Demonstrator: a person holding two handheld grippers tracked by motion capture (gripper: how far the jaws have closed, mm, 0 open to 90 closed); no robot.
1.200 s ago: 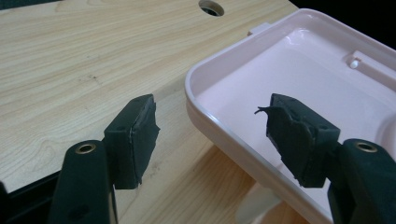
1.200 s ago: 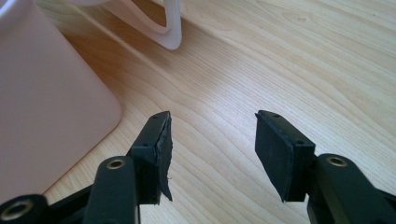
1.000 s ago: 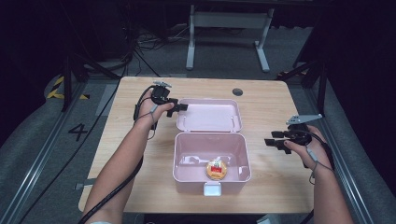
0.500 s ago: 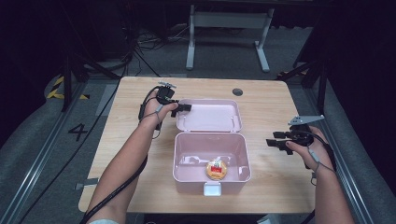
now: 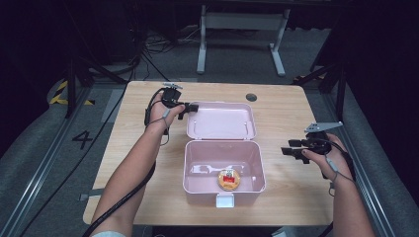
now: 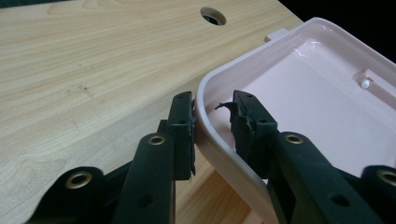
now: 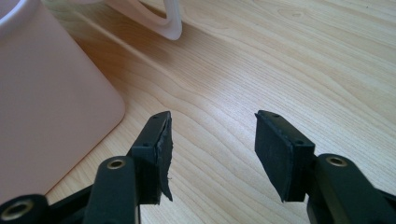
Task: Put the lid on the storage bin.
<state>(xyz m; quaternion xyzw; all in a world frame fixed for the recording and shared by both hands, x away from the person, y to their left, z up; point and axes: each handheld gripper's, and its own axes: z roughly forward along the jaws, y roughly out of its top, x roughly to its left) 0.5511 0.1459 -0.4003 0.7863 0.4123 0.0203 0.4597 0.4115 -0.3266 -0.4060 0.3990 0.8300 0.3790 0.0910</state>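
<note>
Nothing much moved. Left gripper (image 6: 212, 116) still straddles the pink lid (image 5: 221, 121) rim, one jaw touching; right gripper (image 5: 291, 147) hovers spread near the wooden table's (image 5: 138, 143) right edge.

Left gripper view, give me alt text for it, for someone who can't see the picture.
The left gripper straddles the rounded corner rim of a pale pink lid, one black jaw outside against the rim and the other inside, with a small gap. The lid lies open, inside up, on a light wooden table with a round hole near its far edge.
</note>
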